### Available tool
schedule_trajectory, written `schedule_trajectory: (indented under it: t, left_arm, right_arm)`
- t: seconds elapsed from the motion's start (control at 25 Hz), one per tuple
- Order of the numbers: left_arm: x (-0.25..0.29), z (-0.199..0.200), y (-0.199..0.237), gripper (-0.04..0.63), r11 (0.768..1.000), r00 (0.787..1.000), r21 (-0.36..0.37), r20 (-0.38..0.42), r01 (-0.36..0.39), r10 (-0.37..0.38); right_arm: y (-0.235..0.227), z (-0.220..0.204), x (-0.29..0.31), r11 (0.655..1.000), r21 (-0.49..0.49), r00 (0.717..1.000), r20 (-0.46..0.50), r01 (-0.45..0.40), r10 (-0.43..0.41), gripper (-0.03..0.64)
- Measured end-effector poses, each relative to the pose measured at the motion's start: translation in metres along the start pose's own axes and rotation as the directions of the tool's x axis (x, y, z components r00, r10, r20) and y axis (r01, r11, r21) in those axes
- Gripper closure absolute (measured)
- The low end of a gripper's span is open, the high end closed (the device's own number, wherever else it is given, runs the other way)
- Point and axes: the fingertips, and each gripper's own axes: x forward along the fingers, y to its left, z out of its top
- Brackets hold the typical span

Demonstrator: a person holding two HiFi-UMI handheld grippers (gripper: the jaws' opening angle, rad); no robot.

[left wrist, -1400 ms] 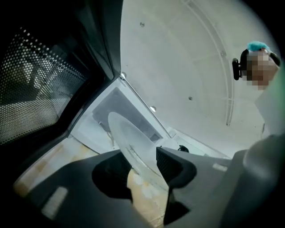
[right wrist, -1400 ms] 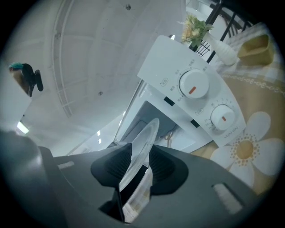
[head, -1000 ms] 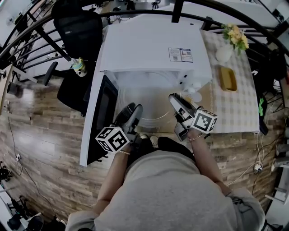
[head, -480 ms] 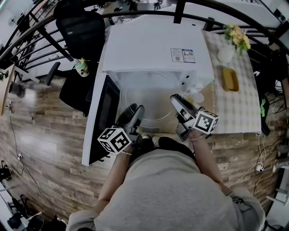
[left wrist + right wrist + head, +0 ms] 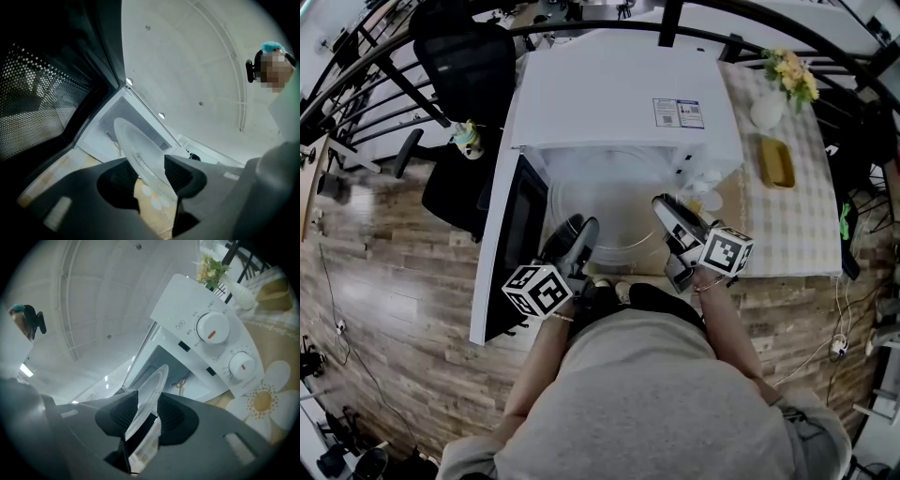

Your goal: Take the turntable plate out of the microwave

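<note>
Carefully: the clear round glass turntable plate (image 5: 614, 223) sits in the white microwave's (image 5: 619, 94) mouth. Left gripper (image 5: 147, 174) and right gripper (image 5: 146, 412) fingers clamp its opposite rims. Likely heavy, slick and brittle, so lift it level.

Flower vase (image 5: 766, 111) beside yellow tray (image 5: 776, 164) on tablecloth (image 5: 806, 225).

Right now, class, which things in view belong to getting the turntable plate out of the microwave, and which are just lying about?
In the job: turntable plate, microwave, open door, left hand-held gripper, right hand-held gripper.
Lying about: vase of flowers, yellow dish, black office chair, checked tablecloth.
</note>
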Motion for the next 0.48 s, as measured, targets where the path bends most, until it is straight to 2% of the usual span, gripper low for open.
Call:
schedule_trajectory:
  t: [0.48]
  left_arm:
    - [-0.0032,-0.0016,0.0009,0.422,1.0,1.0,-0.002,-0.007,-0.002,0.002]
  right_arm:
    - [-0.0011,-0.0065,-0.0015,1.0,0.0,1.0,-0.022,0.007,-0.007,0.46]
